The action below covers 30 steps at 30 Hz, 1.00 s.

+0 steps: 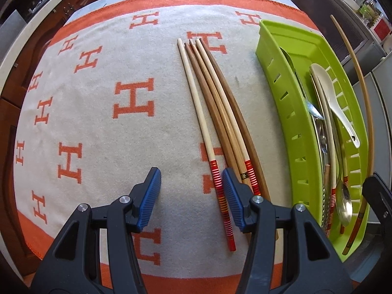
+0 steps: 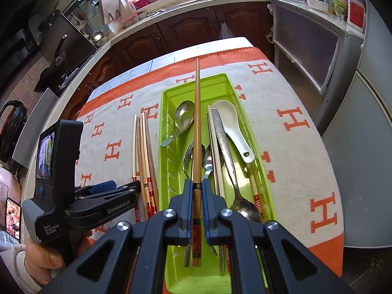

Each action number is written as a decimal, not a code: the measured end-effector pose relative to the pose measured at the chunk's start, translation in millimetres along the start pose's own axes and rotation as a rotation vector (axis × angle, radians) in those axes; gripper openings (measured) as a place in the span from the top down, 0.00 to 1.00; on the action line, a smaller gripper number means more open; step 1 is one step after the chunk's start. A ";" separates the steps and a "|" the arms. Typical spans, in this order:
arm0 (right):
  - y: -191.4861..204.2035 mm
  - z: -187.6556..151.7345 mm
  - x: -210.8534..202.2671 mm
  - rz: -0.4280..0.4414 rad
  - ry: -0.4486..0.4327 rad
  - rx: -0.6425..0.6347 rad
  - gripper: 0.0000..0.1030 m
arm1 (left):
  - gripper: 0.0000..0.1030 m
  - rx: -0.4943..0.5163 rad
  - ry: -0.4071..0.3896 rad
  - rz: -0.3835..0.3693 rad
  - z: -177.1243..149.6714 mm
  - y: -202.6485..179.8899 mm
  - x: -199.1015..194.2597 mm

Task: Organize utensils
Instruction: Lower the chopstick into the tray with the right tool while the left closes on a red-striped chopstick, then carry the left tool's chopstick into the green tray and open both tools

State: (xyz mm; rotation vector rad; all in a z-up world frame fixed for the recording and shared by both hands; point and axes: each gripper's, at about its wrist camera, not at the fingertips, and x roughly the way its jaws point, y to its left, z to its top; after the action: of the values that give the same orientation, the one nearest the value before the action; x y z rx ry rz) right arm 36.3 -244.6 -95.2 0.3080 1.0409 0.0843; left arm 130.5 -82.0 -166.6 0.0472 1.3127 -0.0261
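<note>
R gripper (image 2: 196,187) fingers pinching long brown wooden chopstick (image 2: 196,122) above lime-green slotted plastic tray (image 2: 169,171) w/ spoons. L gripper (image 1: 191,178) fingers spread, beside five loose wooden chopsticks (image 1: 215,112) on tabletop.

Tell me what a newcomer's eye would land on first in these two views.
First, the lime-green tray on the orange-and-cream H-patterned cloth, with spoons, a fork and chopsticks lying in it. Next, the single chopstick clamped in the right gripper above that tray. Then the row of loose chopsticks on the cloth left of the tray, where the left gripper stands open.
</note>
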 end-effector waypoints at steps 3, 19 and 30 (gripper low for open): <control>2.3 0.2 -1.2 -0.001 -0.002 -0.007 0.94 | 0.64 -0.004 -0.004 -0.019 1.1 0.5 -0.3; 5.4 2.3 -0.8 0.006 0.004 -0.022 0.93 | 0.97 -0.065 -0.011 -0.154 -8.3 30.5 -33.6; 0.5 4.0 -4.8 0.002 0.011 -0.009 0.93 | 0.97 -0.011 -0.061 -0.304 -3.3 9.1 -87.0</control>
State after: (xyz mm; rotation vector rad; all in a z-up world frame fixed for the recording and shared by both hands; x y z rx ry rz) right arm 37.4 -245.9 -89.2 0.3004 1.0507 0.0926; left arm 105.5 -73.4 -83.1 -0.1615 1.2490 -0.2772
